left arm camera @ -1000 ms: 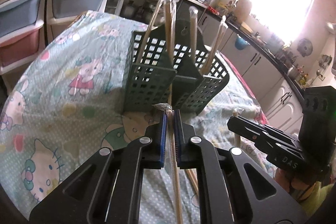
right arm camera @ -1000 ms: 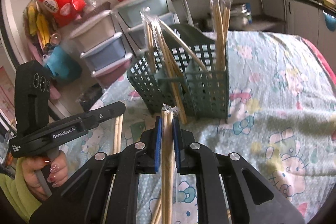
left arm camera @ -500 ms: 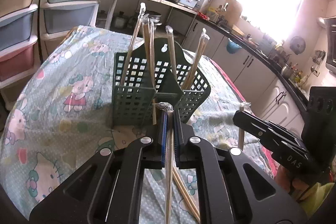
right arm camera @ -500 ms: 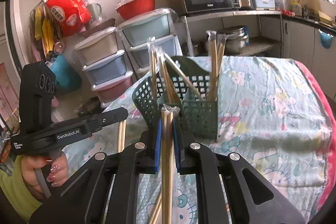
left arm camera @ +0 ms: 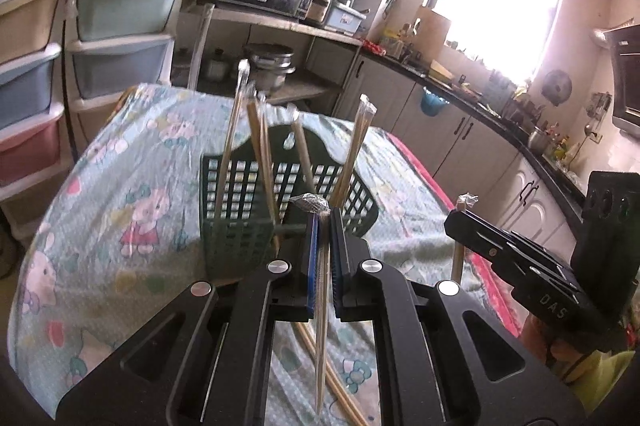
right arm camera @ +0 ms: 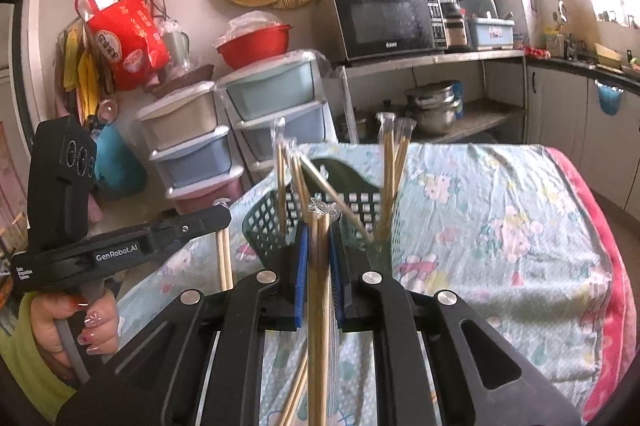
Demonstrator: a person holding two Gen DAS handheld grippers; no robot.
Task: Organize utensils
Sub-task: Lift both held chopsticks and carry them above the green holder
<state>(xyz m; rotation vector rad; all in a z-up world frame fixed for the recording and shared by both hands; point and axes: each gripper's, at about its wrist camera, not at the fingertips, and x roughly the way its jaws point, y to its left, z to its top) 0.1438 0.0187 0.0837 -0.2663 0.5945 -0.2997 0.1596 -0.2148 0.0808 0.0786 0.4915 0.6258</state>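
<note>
The left gripper (left arm camera: 325,222) is clamped on a plastic-wrapped pair of chopsticks (left arm camera: 321,326), which hangs down between its blue pads with the crimped wrapper tip showing just above them. The right gripper (right arm camera: 319,226) is likewise closed on its own wrapped chopsticks (right arm camera: 318,306), held almost upright.

From the left wrist view, the green slotted caddy (left arm camera: 236,238) stands on the table at about 11 o'clock from the pads, near them, with several wrapped pairs (left arm camera: 230,146) leaning out of its compartments. Which compartment each pair sits in is hard to say, since the gripper body covers the caddy's lower front. The right gripper appears at 3 o'clock, well clear of the caddy.

The cartoon-print tablecloth (right arm camera: 500,226) is bare to the right of the caddy in the right wrist view (the widest free stretch), running to a red border (right arm camera: 600,266) at the table's edge at 3 o'clock. The left edge drops off at 9 o'clock toward stacked plastic drawers (left arm camera: 120,38).

Loose chopsticks (left arm camera: 340,390) lie on the cloth under the left gripper; their ends are cut off by the gripper arms. A hand (right arm camera: 80,330) gripping the left tool's handle shows at 8 o'clock in the right view, partly cropped by the fisheye rim.
</note>
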